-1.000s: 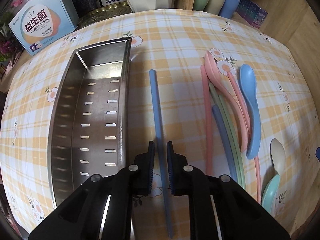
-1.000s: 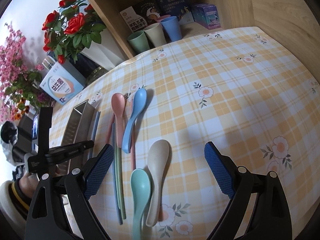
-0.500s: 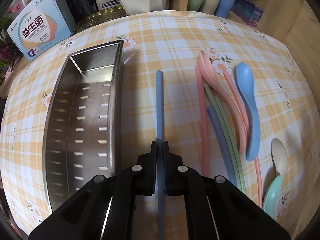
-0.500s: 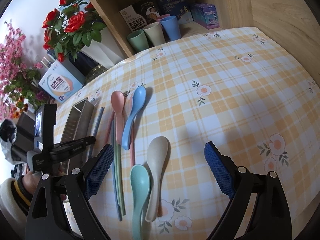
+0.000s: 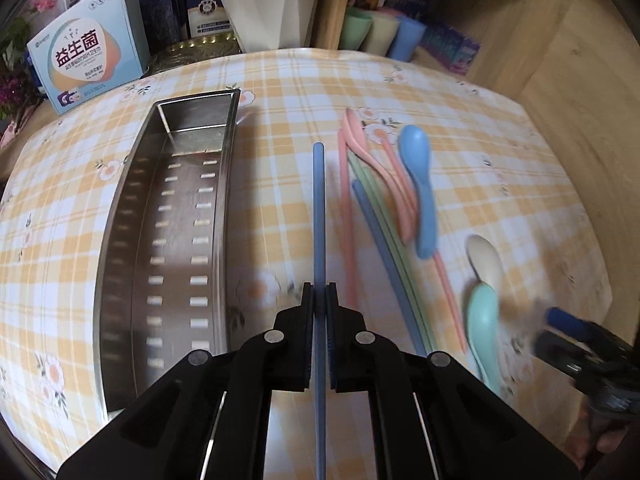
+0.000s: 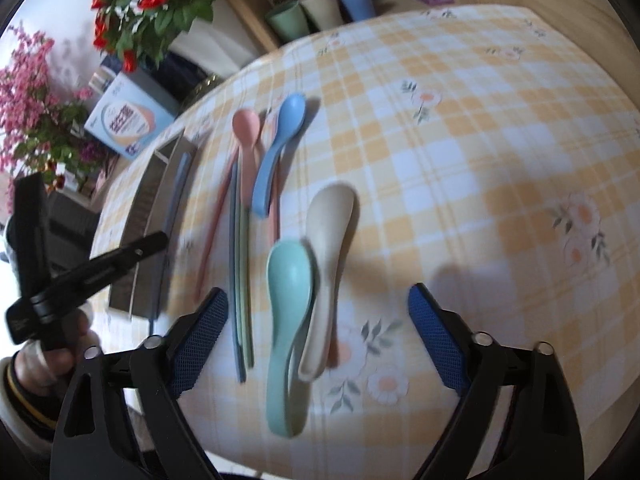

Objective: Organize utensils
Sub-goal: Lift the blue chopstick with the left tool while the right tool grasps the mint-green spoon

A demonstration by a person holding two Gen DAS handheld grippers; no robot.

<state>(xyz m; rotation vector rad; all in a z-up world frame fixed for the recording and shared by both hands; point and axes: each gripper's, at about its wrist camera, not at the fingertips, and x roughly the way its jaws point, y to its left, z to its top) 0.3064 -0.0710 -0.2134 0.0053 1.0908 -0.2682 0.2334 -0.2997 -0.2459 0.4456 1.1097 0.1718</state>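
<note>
left tongs (image 5: 319,300) clamped on blue chopstick (image 5: 318,216), frame centre, right of tray (image 5: 120,216) | light, stiff, slick; likely pivots, mid-shaft grip best | right tongs (image 6: 316,330) wide open, empty

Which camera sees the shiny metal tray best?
The left wrist view: the metal tray lies open from above, slots in its floor showing. The right wrist view catches only its side, far off, blurred and partly behind the left gripper.
</note>
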